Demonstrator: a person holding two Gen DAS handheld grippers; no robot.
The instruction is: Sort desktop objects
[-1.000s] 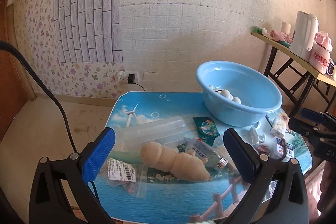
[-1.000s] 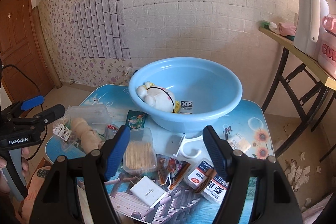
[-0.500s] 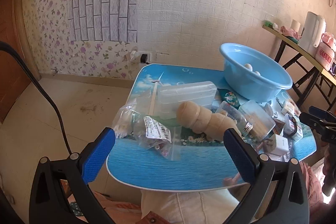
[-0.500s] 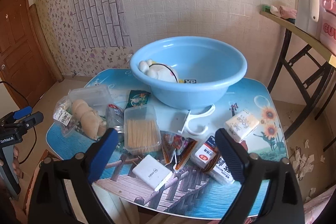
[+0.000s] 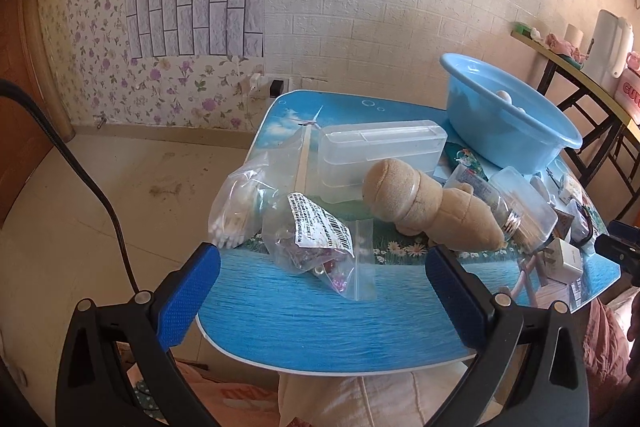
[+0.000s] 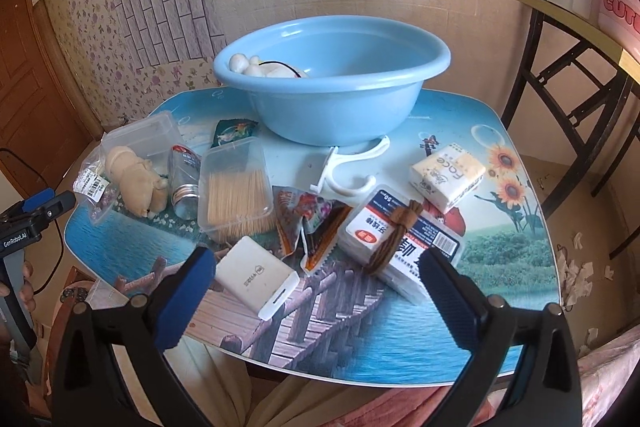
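The white charger [image 6: 256,277] lies at the surface's [image 6: 360,339] near edge, just ahead of the right tool [image 6: 312,283], whose jaws have just been opening and hold nothing. The left tool [image 5: 320,281] is released too. Approach step; next, lower and straddle one item for the blue basin [image 6: 340,107]

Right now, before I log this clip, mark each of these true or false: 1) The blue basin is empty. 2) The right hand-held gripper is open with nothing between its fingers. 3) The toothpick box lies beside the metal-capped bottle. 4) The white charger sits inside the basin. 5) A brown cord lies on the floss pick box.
1) False: a white plush toy lies in the blue basin.
2) True: the right hand-held gripper is open and holds nothing.
3) True: toothpick box, metal-capped bottle.
4) False: the white charger lies on the table.
5) True: brown cord, floss pick box.
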